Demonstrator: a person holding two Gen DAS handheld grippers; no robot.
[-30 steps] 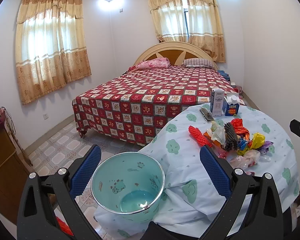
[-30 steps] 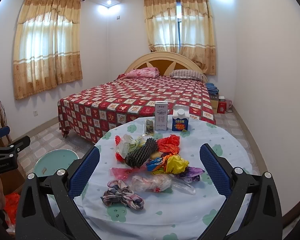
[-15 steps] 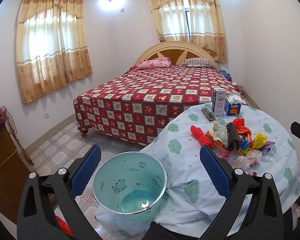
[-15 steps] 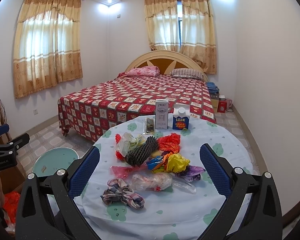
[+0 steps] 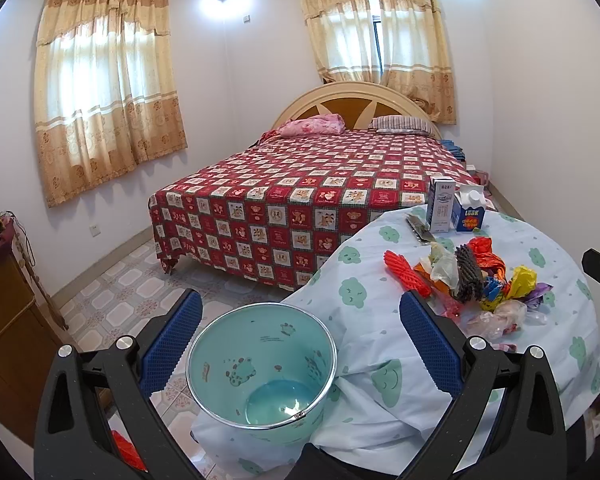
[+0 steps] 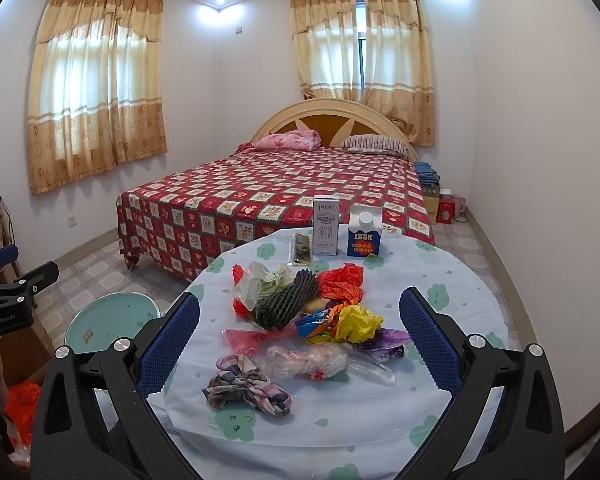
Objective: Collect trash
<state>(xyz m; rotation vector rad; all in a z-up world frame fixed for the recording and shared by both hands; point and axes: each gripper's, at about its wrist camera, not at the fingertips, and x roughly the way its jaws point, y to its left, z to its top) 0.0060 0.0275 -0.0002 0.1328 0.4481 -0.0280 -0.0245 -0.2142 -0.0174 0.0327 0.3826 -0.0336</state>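
The left gripper [image 5: 300, 336] hangs wide open and empty, with the teal bin [image 5: 262, 368] just below and between its fingers, beside the table [image 5: 384, 408]. The right gripper [image 6: 300, 328] is also spread and holds nothing; the trash [image 6: 312, 312] (crumpled bags, a foam net, a checked rag) lies ahead between its fingers, two cartons [image 6: 342, 230] standing farther beyond.

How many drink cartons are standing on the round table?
2. The tall white carton stands at the far edge of the table. The short blue carton stands just to its right. None seems hidden behind them.
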